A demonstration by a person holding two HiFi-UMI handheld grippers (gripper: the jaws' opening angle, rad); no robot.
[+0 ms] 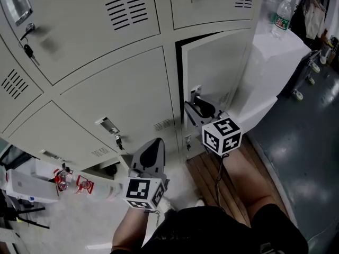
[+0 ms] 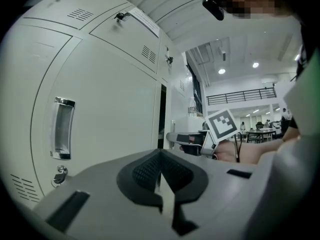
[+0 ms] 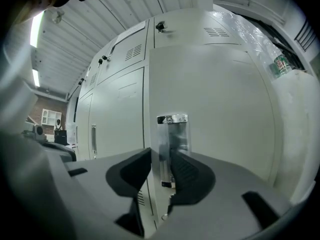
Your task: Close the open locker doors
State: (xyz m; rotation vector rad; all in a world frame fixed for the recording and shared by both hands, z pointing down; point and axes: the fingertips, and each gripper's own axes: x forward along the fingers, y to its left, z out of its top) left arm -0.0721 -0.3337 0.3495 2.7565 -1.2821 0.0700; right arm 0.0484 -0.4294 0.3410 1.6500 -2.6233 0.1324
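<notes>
The ajar locker door [image 1: 217, 73] sits rightmost, its handle [image 3: 172, 134] just ahead of the right gripper [image 1: 195, 107]; the left gripper [image 1: 152, 148], leftward, faces closed lockers [image 1: 116, 99]; a bottle [image 1: 282, 16] stands farther right

The camera on my head looks steeply down, from well above, onto the lockers [image 1: 106, 62], my legs and both my tools. The camera on my left gripper [image 2: 161, 176] sits low behind its jaws and faces level along the locker fronts, so it sees my right gripper [image 2: 175, 139] from the side, near the half-open door [image 2: 167, 111]. The camera on my right gripper faces this door directly and very close, with the metal handle [image 3: 172, 134] in the middle. The head view and the right gripper view share this door and the bottle [image 1: 282, 16] beside the lockers.
</notes>
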